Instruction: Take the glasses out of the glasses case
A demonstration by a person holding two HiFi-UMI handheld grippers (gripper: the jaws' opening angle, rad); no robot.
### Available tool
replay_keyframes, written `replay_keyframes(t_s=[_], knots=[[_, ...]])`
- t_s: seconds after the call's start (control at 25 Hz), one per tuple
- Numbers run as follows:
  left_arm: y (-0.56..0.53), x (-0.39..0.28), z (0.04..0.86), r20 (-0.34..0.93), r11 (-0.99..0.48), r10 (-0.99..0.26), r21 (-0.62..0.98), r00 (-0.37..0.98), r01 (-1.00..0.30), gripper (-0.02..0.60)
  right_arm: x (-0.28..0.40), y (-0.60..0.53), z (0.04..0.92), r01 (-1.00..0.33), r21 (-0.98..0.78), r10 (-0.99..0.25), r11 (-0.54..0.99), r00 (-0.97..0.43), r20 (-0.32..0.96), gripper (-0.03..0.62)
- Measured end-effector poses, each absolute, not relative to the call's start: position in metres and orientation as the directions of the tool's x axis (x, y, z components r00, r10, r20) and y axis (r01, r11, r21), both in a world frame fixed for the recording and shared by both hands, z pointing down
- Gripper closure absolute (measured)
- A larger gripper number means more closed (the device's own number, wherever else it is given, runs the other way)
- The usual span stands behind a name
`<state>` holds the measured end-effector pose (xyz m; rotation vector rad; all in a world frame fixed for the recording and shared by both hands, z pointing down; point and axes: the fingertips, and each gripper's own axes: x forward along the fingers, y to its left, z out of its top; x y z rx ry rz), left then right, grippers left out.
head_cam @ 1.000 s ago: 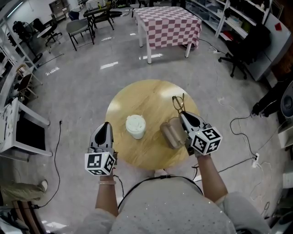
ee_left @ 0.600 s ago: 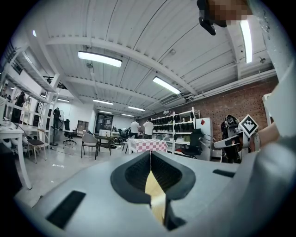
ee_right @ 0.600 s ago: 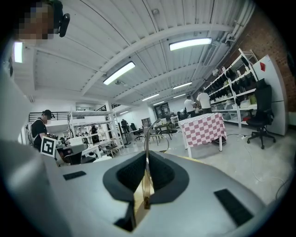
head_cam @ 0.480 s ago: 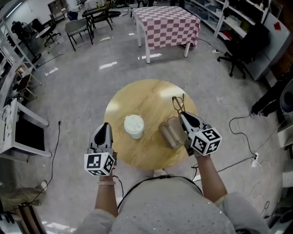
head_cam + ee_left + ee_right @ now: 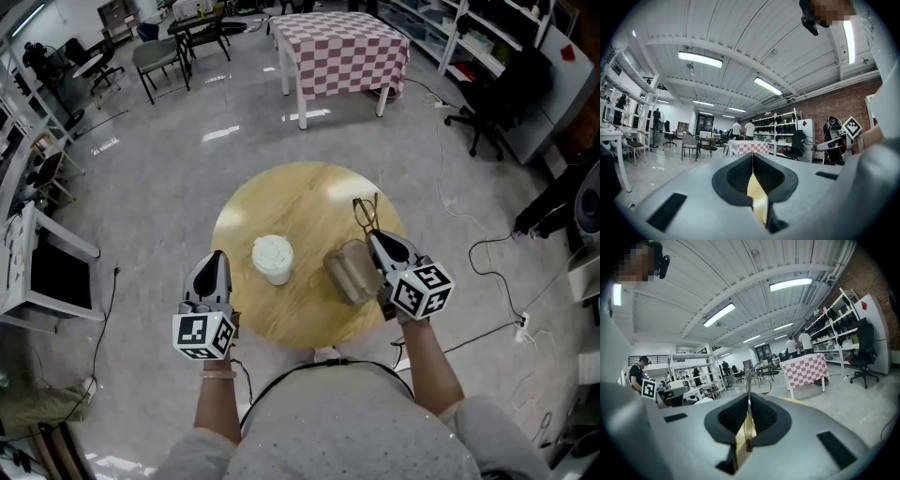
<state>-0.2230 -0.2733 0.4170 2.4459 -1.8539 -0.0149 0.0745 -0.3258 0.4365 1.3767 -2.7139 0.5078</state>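
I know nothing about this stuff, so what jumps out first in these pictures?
The round wooden table in the middle of the grey floor, seen from above. At its right edge the right gripper pinches thin-framed glasses in its fingers, beside a brown glasses case; a white lidded cup stands left of the case.

No legible words, numbers or brands are showing. Black-and-white square code markers are sitting on the cubes of the left gripper [image 5: 217, 257] and right gripper [image 5: 373, 234], at the round wooden table's [image 5: 309, 197] near edge. A blank red diamond label [image 5: 570, 53] is showing on the white cabinet [image 5: 553, 80], well right of that table.
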Motion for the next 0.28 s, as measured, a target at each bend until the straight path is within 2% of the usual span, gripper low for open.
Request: replay_keyframes(t_s=[0.28], knots=[[-0.2731,-0.2232,0.4157,0.037,-0.269,-0.962,0.062,0.271,-0.961,0.575,0.0738,-0.3256,0.4346,-0.795,-0.268,-0.778,0.544,-0.598,0.192,0.576]])
